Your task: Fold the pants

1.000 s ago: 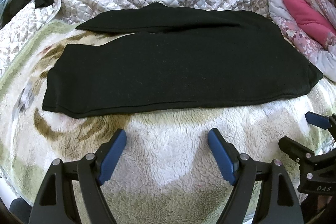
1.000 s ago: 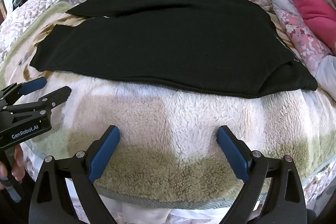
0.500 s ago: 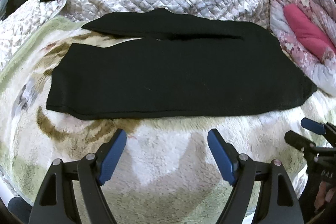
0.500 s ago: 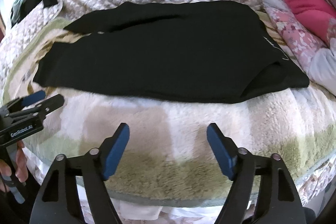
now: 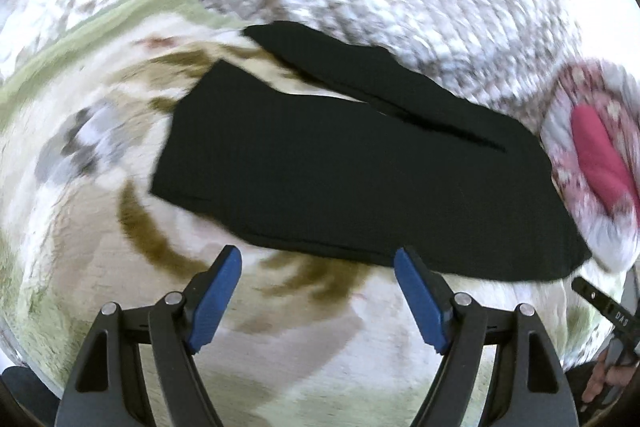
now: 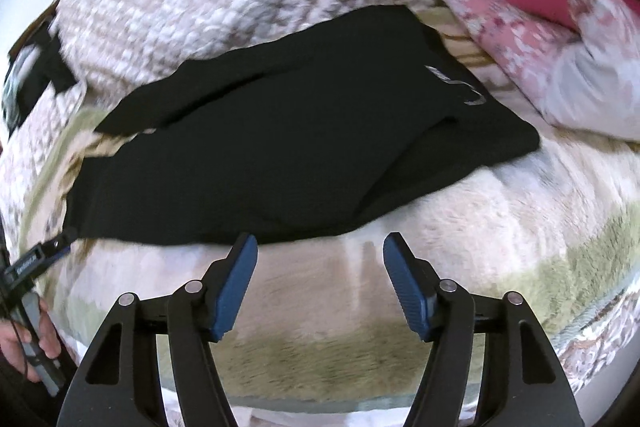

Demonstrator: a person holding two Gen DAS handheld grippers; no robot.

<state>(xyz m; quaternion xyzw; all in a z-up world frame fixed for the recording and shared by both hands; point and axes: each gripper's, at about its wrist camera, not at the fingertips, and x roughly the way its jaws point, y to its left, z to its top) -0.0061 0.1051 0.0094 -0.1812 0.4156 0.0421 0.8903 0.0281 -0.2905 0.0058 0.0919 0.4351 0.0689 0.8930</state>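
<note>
black pants (image 5: 352, 183) flat on fleece blanket (image 5: 320, 347); both tongs empty, apart

We are looking steeply down along each gripper from close above the bed (image 5: 100, 287); both views are sharing the pants (image 5: 360, 179), the left facing their leg end, the right their waist.

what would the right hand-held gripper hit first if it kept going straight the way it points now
Probably the fleece blanket, just short of the near edge of the black pants. The right hand-held gripper is open with nothing between its jaws, which have just been closing; depth is hard to judge.
</note>
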